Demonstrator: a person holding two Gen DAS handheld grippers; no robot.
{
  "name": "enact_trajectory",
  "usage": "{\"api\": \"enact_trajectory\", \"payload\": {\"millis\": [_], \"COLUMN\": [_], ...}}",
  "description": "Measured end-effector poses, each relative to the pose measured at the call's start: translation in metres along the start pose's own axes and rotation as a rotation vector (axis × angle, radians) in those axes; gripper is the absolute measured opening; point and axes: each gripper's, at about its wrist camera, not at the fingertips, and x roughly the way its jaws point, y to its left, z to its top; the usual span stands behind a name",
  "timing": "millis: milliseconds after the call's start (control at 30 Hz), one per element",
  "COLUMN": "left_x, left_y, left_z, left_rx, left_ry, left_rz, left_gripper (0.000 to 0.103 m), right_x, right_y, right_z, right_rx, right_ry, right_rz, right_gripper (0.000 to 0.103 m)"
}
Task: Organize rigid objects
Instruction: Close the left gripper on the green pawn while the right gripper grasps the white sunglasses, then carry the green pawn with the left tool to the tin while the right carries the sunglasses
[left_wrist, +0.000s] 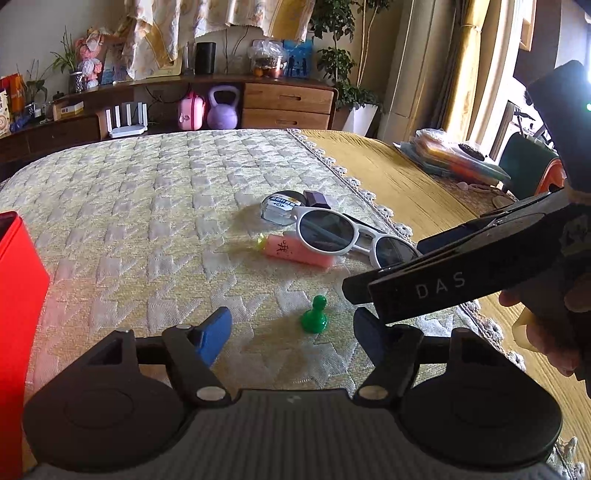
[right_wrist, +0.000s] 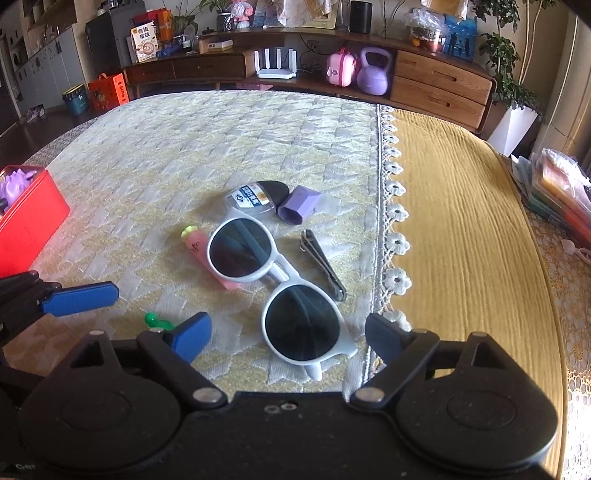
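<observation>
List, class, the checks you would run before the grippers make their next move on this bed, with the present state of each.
1. Left gripper open, nothing held: ok.
2. Right gripper open, nothing held: ok.
3. Green pawn upright, in front of left gripper: ok.
4. Sunglasses free of other items: not ok, lying on the pink eraser.
5. Red box open: ok.
6. Room left inside box: cannot tell.

Sunlit curtains (left_wrist: 476, 55) beside a long wooden sideboard (right_wrist: 369, 70)
</observation>
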Motion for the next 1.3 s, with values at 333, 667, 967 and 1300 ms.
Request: {"api": "enact_trajectory", "payload": {"millis": [333,667,967,1300], "left_x": [0.004,-0.001,-0.026,-0.064], "left_y": [-0.008,-0.001,0.012,0.028], "left_z": [-0.002,-0.002,-0.008,-0.021], "left_rx": [0.055,0.032,-0.008,-0.064], "left_ry": [-0.025,-0.013,-0.005,0.010], "left_rz": [-0.017,-0.020,-0.021,-0.013], "left_gripper": [0.032,0.015,0.015,0.015], "right_x": [-0.002,-0.012,-0.046,-0.084], "right_y": [0.004,0.015,0.027,0.055], "right_z": [-0.002,-0.011,-0.029,-0.052], "right_rx": [-0.024,-0.029,0.089,0.123], "right_ry": [-0.020,-0.050,-0.111,-0.152], "right_rz": [0.013,-0.017,0.016,-0.021], "right_gripper": [0.068,0.044,0.042,0.042]}}
